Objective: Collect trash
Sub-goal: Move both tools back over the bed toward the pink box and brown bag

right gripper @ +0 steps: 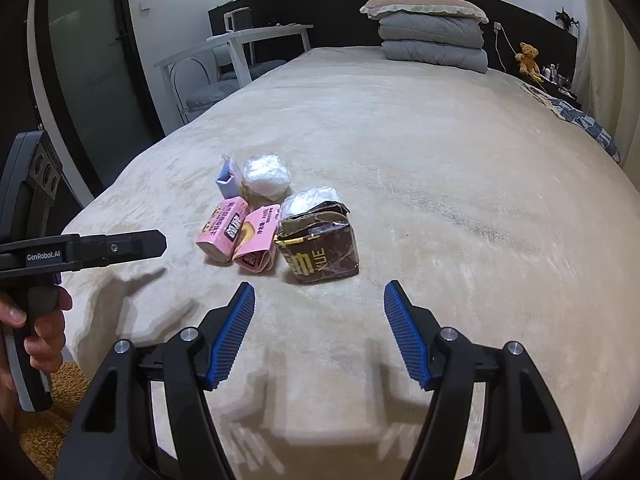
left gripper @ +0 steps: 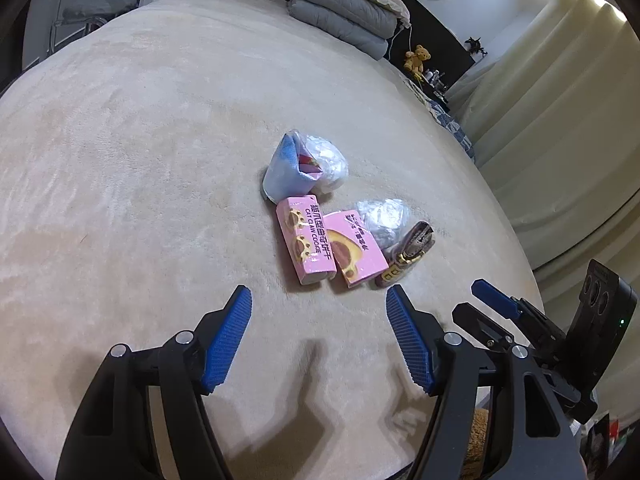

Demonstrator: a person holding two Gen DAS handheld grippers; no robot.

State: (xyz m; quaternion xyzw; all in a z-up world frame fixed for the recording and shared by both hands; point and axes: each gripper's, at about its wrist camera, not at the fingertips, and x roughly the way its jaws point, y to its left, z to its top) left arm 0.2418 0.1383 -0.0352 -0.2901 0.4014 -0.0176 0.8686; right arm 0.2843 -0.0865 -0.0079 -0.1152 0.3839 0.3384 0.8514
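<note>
A small pile of trash lies on the beige bed cover (left gripper: 140,160). It holds two pink cookie boxes (left gripper: 306,240) (left gripper: 356,250), a crushed brown box (left gripper: 406,254), a light blue carton (left gripper: 286,168) and two crumpled clear plastic wads (left gripper: 330,164) (left gripper: 384,218). The right wrist view shows the same pink boxes (right gripper: 222,228) (right gripper: 256,244), brown box (right gripper: 320,248), blue carton (right gripper: 228,178) and wads (right gripper: 267,174) (right gripper: 312,200). My left gripper (left gripper: 318,300) is open and empty, just short of the pink boxes. My right gripper (right gripper: 319,294) is open and empty, just short of the brown box.
Folded grey quilts with a pillow (right gripper: 434,36) lie at the head of the bed. A teddy bear (right gripper: 529,56) sits on a shelf at the right. A white table and chair (right gripper: 240,52) stand left of the bed. Curtains (left gripper: 560,100) hang to the right.
</note>
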